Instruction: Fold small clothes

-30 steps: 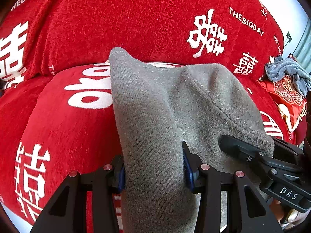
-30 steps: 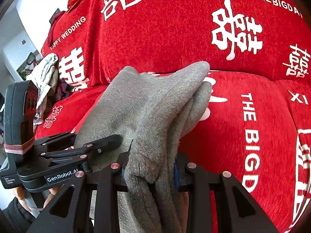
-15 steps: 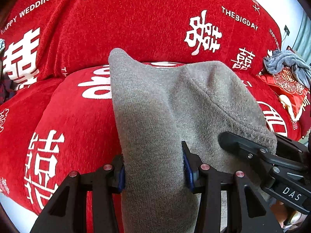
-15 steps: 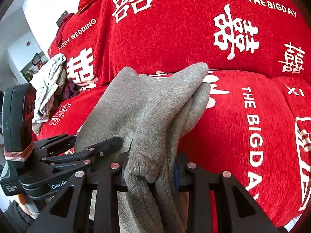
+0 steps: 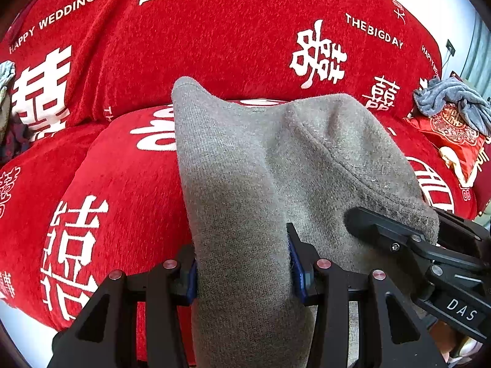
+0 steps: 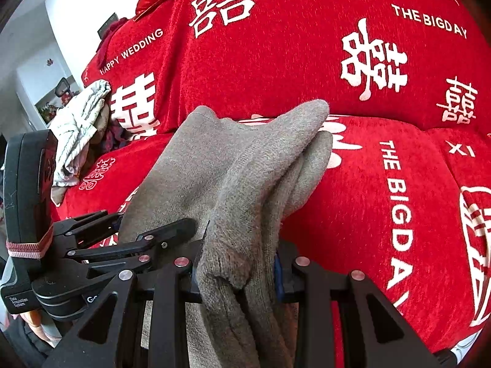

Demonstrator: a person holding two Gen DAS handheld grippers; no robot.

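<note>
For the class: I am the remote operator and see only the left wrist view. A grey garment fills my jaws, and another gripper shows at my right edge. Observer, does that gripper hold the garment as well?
Observer: Yes. The right gripper is shut on a bunched, doubled edge of the grey garment.
Operator: What lies past my left edge?
Observer: A pale striped cloth heaped at the end of the red sofa cover.
Operator: And my own gripper?
Observer: The left gripper clamps the garment's other side.
</note>
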